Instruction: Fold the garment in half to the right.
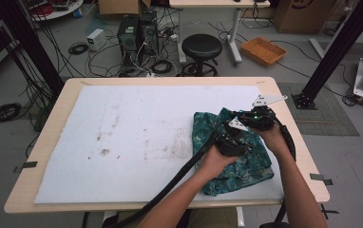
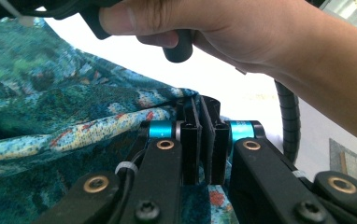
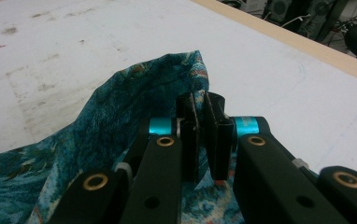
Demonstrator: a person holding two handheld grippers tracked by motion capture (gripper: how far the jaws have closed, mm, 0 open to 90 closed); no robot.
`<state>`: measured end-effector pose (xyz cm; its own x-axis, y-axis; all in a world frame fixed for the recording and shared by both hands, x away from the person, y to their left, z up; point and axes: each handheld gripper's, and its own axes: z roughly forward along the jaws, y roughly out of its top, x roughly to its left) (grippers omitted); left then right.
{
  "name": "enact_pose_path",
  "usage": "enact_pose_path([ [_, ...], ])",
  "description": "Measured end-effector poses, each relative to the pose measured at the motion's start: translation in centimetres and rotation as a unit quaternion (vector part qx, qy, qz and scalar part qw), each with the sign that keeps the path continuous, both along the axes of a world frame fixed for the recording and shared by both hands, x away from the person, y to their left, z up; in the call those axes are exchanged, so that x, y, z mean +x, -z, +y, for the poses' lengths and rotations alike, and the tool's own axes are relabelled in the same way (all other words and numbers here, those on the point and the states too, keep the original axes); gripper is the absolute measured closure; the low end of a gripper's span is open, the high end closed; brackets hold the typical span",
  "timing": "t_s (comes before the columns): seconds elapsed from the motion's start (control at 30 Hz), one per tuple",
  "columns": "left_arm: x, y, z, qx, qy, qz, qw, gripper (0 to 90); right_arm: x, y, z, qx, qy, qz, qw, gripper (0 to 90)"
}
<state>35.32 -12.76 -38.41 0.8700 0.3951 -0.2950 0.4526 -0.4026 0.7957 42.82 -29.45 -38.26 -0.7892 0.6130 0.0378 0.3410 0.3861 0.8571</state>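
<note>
Both tongs — left tongs (image 1: pixel 229 142) and right tongs (image 1: pixel 254 118) — are clamped on folds of the teal cloth (image 1: pixel 239 164), which lies bunched at the bench's (image 1: pixel 42 156) right side, directly under them, the open white sheet (image 1: pixel 137 137) extending leftward.

Background stuff: wooden table (image 1: pixel 284 102) with stained white mat (image 1: pixel 122 137) covering most of top, few bits of tape on edges. Behind table: black round stool (image 1: pixel 202 46), white desk leg (image 1: pixel 235 35) just beside it. Two black PC towers (image 1: pixel 137 32) on floor, cable tangle (image 1: pixel 151 64) all around them, small white box (image 1: pixel 95 39) to their left. Orange tray (image 1: pixel 263 50) on floor further right, cardboard box (image 1: pixel 303 14) behind it. Black frame posts (image 1: pixel 334 52) either side.
</note>
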Motion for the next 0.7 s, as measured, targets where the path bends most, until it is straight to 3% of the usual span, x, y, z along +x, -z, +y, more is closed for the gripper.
enact_pose_path([
  [0.3, 1.2, 0.4, -2.7, 0.019, 0.004, -0.006, 0.9998, 86.8, 0.9, 0.6, -1.8, 0.005, 0.018, 0.009, 0.9998, 85.7],
  [0.5, 2.0, 1.3, -4.4, 0.032, -0.012, -0.014, 0.9993, 86.7, 1.6, 1.1, -2.7, 0.002, 0.038, 0.021, 0.999, 85.7],
  [0.7, 1.7, 1.9, -5.9, 0.043, 0.011, -0.023, 0.9988, 86.4, 1.5, 1.4, -3.6, -0.017, 0.065, 0.028, 0.9974, 85.7],
])
